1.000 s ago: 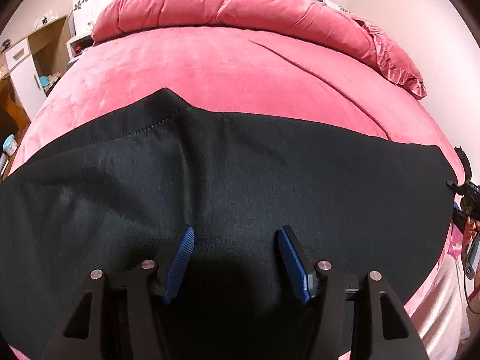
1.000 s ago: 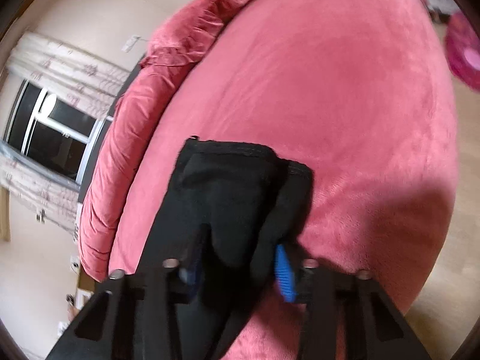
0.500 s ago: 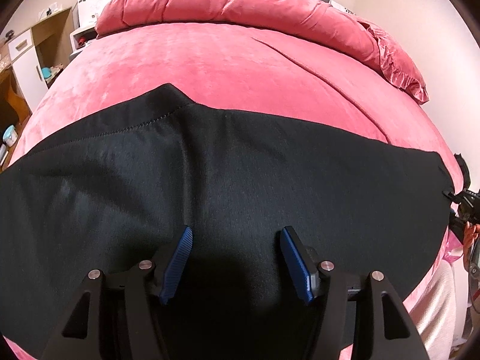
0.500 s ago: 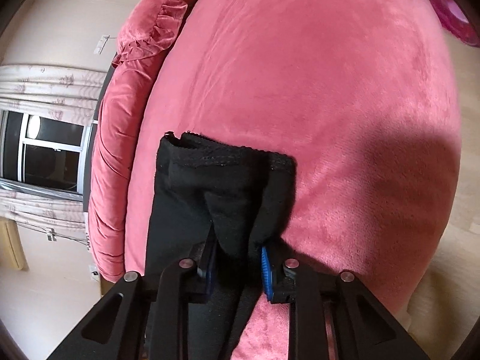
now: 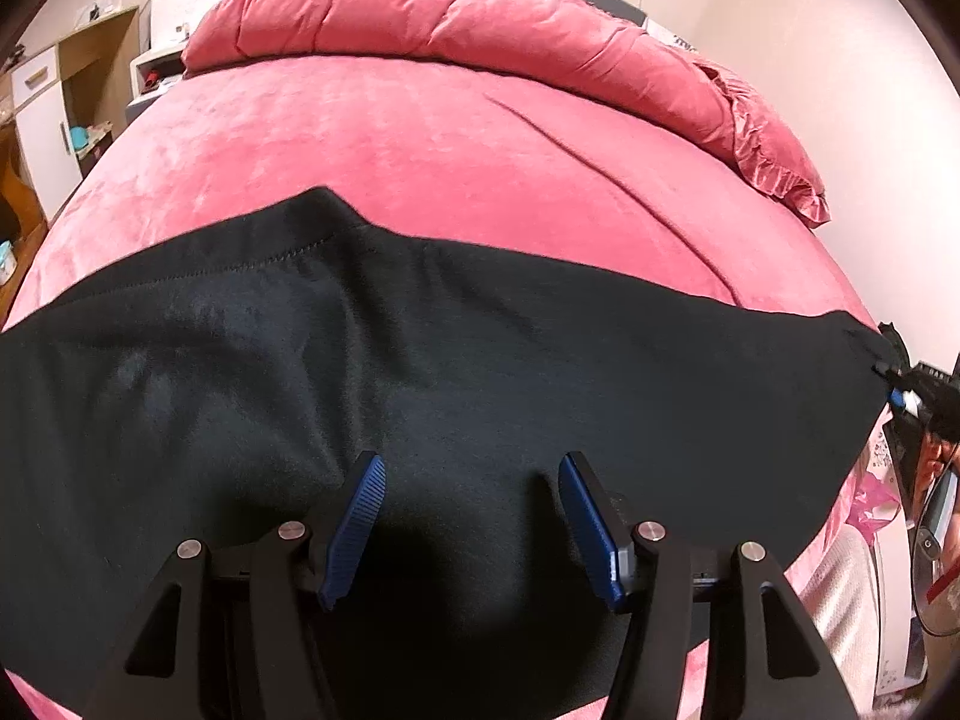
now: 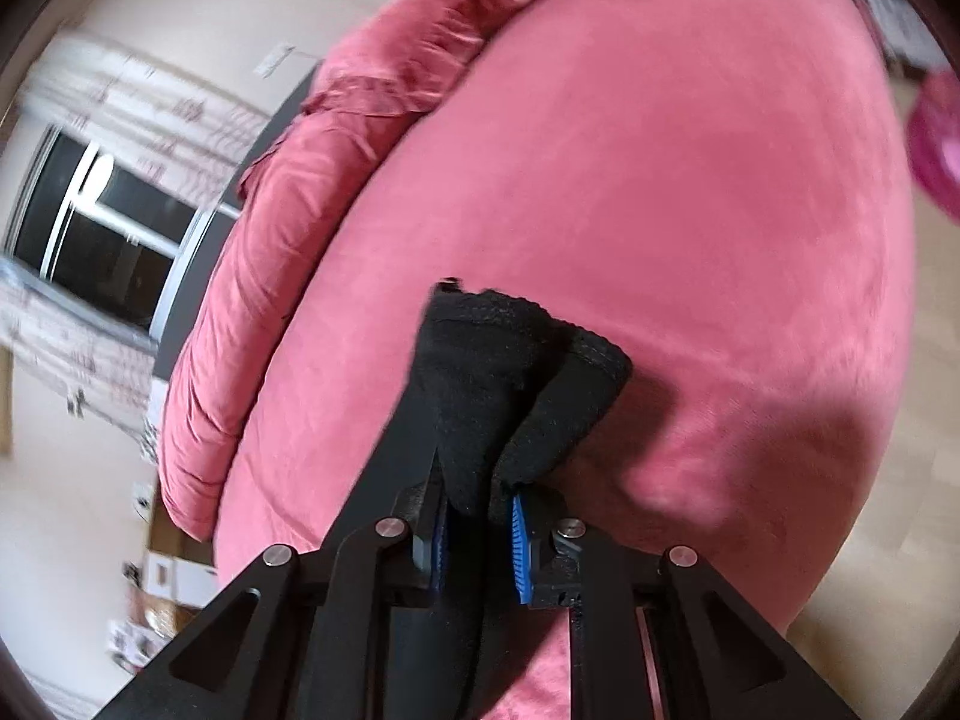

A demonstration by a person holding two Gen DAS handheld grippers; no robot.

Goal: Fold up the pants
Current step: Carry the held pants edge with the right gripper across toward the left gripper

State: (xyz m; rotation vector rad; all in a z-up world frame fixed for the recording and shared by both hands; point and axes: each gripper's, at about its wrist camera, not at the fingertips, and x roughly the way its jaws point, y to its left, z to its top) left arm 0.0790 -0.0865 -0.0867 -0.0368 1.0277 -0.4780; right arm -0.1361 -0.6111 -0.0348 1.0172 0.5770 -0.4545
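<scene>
Black pants lie spread sideways across the pink bed. My left gripper hovers just above their middle, its blue pads wide apart with nothing gripped. At the far right, my right gripper pinches the end of the pants. In the right wrist view that end is bunched into two folds and raised off the bed. The right gripper is closing its jaws on this fabric, which is squeezed between the blue pads.
A rolled pink duvet lines the head of the bed. A wooden cabinet stands to the left, and a window with curtains is on the wall. A hand shows at the right edge. Wooden floor lies beside the bed.
The right gripper's jaws narrowed onto the pants' end and lifted it off the bed, rolling a little. The left gripper stayed over the pants, still open.
</scene>
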